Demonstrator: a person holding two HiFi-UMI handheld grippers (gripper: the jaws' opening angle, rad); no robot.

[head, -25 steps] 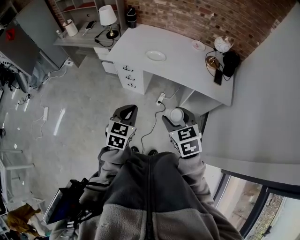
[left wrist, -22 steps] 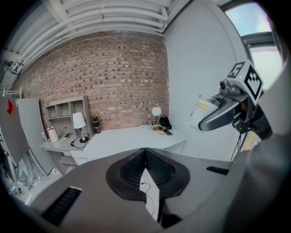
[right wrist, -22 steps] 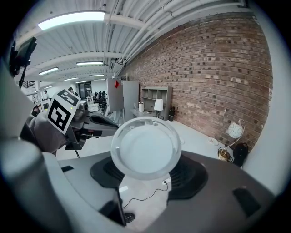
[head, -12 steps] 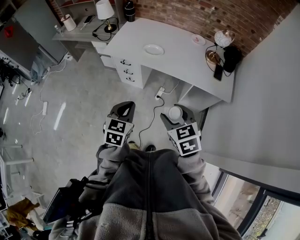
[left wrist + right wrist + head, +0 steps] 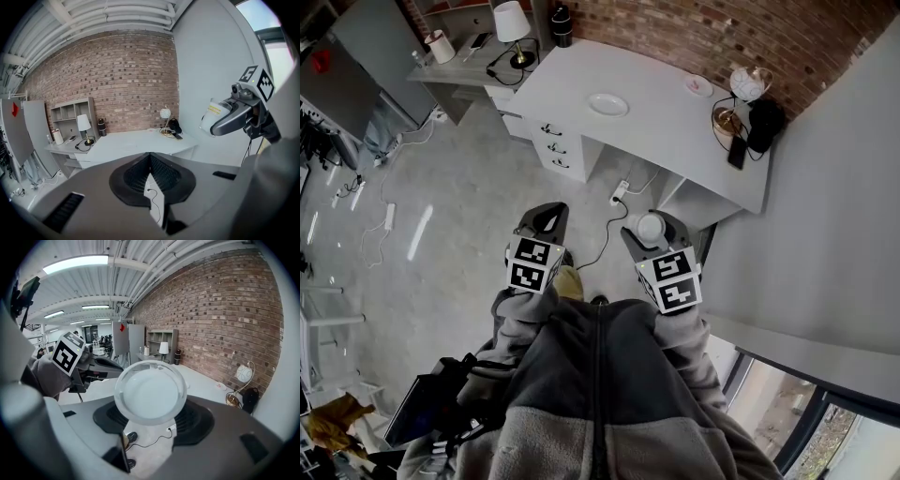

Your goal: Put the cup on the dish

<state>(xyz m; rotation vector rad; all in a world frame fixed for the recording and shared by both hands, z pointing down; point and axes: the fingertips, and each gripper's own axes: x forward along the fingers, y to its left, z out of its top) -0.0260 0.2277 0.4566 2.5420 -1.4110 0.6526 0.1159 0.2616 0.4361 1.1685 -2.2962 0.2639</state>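
My right gripper [image 5: 652, 225] is shut on a pale translucent cup [image 5: 652, 228], held in front of the person's waist above the floor. In the right gripper view the cup [image 5: 151, 392] fills the space between the jaws, its round end facing the camera. The left gripper view shows the cup [image 5: 213, 117] from the side in the other gripper. A white dish [image 5: 607, 104] lies on the grey desk [image 5: 666, 141], far ahead of both grippers. My left gripper [image 5: 546, 217] hangs level with the right one; its jaws [image 5: 150, 157] meet at the tips with nothing in them.
On the desk stand a globe lamp [image 5: 748, 84], a black bag [image 5: 762, 122], a small saucer [image 5: 698, 87] and a dark bottle [image 5: 561, 23]. A table lamp [image 5: 514, 23] sits on the lower side unit. A power strip [image 5: 622, 195] and cable lie on the floor. A grey wall [image 5: 825, 234] runs along the right.
The person has stepped forward a little: the desk has shifted in the head view and a shoe now shows below the left gripper. Both grippers keep their pose, the cup still held.
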